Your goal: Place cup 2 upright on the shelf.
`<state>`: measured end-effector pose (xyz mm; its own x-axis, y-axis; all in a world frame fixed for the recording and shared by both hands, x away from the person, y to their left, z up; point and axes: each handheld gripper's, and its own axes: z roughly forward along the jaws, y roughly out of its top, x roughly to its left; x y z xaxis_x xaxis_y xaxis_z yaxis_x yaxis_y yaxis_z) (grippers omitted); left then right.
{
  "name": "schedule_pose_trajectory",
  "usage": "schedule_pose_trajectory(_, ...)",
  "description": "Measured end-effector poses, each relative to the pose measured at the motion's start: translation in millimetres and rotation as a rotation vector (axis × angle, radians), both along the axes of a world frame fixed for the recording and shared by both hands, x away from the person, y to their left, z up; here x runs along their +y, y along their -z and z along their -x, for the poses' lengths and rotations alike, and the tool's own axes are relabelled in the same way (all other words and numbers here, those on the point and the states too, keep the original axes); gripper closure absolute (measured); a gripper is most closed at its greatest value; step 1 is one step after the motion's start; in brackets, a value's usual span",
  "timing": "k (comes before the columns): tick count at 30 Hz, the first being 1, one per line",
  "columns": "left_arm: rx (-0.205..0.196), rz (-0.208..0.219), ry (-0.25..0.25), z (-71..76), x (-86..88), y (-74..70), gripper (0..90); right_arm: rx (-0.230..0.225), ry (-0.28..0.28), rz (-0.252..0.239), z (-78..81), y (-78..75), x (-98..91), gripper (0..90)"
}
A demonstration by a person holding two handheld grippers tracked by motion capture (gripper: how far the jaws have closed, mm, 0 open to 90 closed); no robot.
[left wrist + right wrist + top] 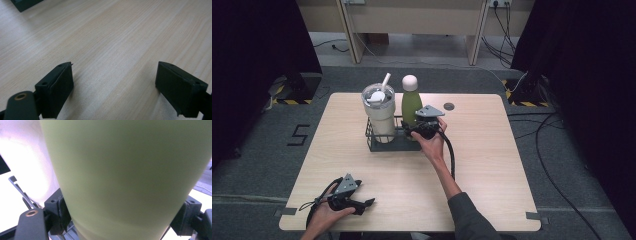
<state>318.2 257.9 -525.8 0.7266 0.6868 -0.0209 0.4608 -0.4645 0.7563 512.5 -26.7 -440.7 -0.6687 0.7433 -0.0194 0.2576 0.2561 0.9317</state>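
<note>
**Bottle clamped in the rack, other hand just parked**

So the right hand-held gripper (pixel 414 131) is at the green bottle (pixel 411 106), which stands upright in the right slot of the black wire rack (pixel 384 145) at the far middle of the counter (pixel 482 170). From the right gripper view the bottle (pixel 125 177) sits right between the two black jaws, both pads pressed against its lower body, so I'd call that clamped on the bottle. Low grip makes sense to me: the rack walls keep the bottle standing, and holding it near the base should stop it tipping if it gets lifted out or set down.

The tumbler (pixel 379 112) with the straw takes the left slot, just beside the bottle, so any move has to go straight up.

The left hand-held gripper (pixel 362 204) rests at the near left edge, well apart from the rack, jaws spread wide with nothing between them. Looks like it's just waiting.
</note>
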Motion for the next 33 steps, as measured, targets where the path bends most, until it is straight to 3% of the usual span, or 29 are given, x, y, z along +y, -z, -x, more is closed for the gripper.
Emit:
schedule_pose_trajectory(7,0.000,-0.002,0.001,0.0,0.1,-0.1,14.0,0.036,0.001,-0.032,0.1,2.5,-2.9,17.2)
schedule_pose_trajectory(13,0.000,-0.004,0.002,-0.1,0.2,-0.1,14.0,0.029,0.007,-0.027,2.6,4.4,-6.6,15.7)
schedule_pose_trajectory(22,-0.001,-0.003,0.002,-0.1,0.2,0.0,14.0,0.006,0.004,-0.014,10.2,-4.7,-10.6,15.3)
schedule_pose_trajectory(33,-0.001,-0.004,0.003,-0.1,0.3,-0.1,14.0,0.006,-0.005,-0.036,20.8,-7.4,-22.4,15.2)
